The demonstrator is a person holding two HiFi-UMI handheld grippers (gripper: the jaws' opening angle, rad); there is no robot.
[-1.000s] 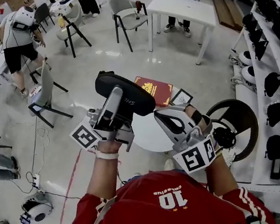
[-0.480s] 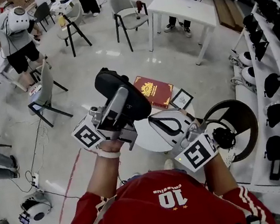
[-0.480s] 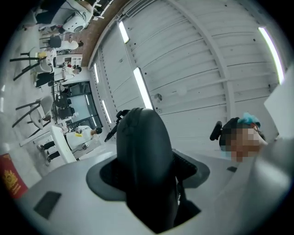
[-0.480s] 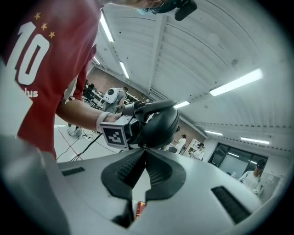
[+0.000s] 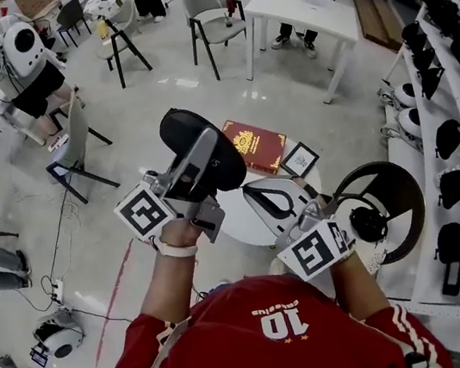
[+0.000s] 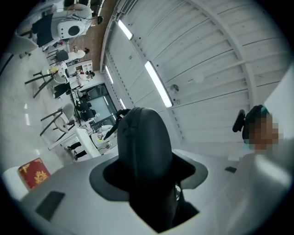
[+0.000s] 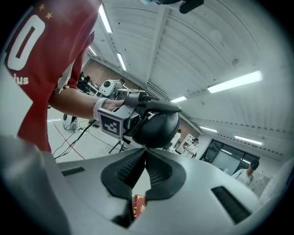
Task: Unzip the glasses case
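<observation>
Head view is showing me holding the glasses case [image 5: 191, 133] up in the air in my left gripper [image 5: 208, 154], above the left edge of the round table [image 5: 234, 220], while a red book [image 5: 254, 146] is lying at the table's far edge. My right gripper [image 5: 252, 190] is sitting just beside the case's lower end, its tips pointing at it. Left gripper view is showing the case standing up between my left jaws, which are spread wide and clamping its body from both sides; they have just been closing in a little on it. Right gripper view is showing my right jaws meeting at their tips right against the underside of the case; whether the zipper tab is pinched between them I cannot tell, since nothing that small is showing there. To do this step well, I am thinking the left grip should be staying firm on the case's flat sides and clear of the seam, so the zip is running free. The right tips should be pinching only the tab, then drawing it along the seam and following the curve round the end, pulling in line with the teeth instead of away from the case, which could be twisting it out of my left jaws.
</observation>
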